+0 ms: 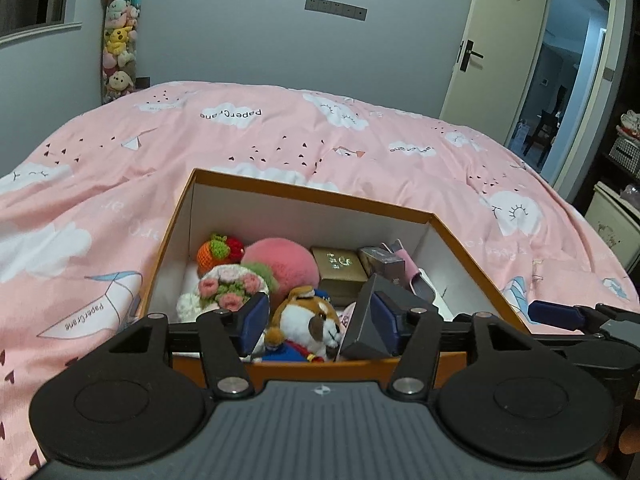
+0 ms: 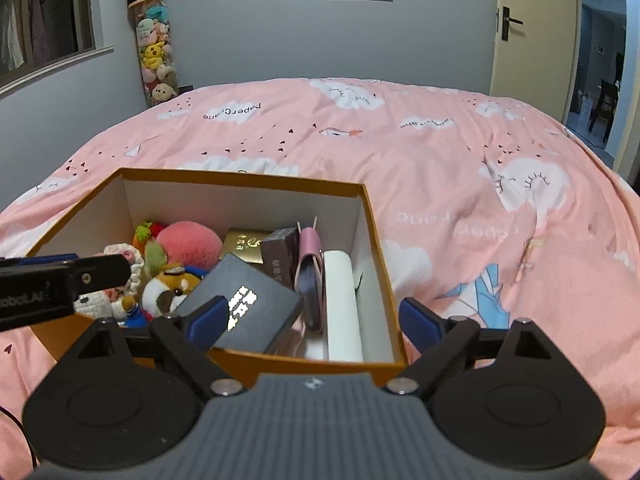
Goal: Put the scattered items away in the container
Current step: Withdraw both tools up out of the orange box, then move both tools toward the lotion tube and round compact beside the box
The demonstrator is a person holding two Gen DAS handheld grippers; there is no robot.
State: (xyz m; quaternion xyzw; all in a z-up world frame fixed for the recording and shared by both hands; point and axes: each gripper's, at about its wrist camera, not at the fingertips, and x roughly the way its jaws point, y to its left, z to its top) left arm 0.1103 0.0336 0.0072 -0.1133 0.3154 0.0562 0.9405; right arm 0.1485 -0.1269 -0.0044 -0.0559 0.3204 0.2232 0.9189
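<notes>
The orange box (image 2: 372, 224) sits on the pink bedspread (image 2: 460, 152), already packed: a dog plush (image 1: 308, 316) at 6 o'clock, a pink ball (image 1: 280, 260) toward 11, a gold case (image 1: 338, 266) near 12, and a dark box (image 2: 244, 296) leaning at 5. Left gripper (image 1: 318, 322) hangs spread over the dog, touching nothing; right gripper (image 2: 312, 322) stands wide apart across the near rim, gripping nothing

So the left gripper (image 1: 318, 322) sits over the near edge of the orange box (image 1: 312, 196) on the pink duvet (image 1: 240, 148), jaws apart and gripping nothing. A plush dog (image 1: 308, 320) lies between the pads, a dark grey box (image 1: 366, 320) leaning just beside it. Pink ball (image 1: 280, 260) and crochet bouquet (image 1: 232, 284) behind.
</notes>
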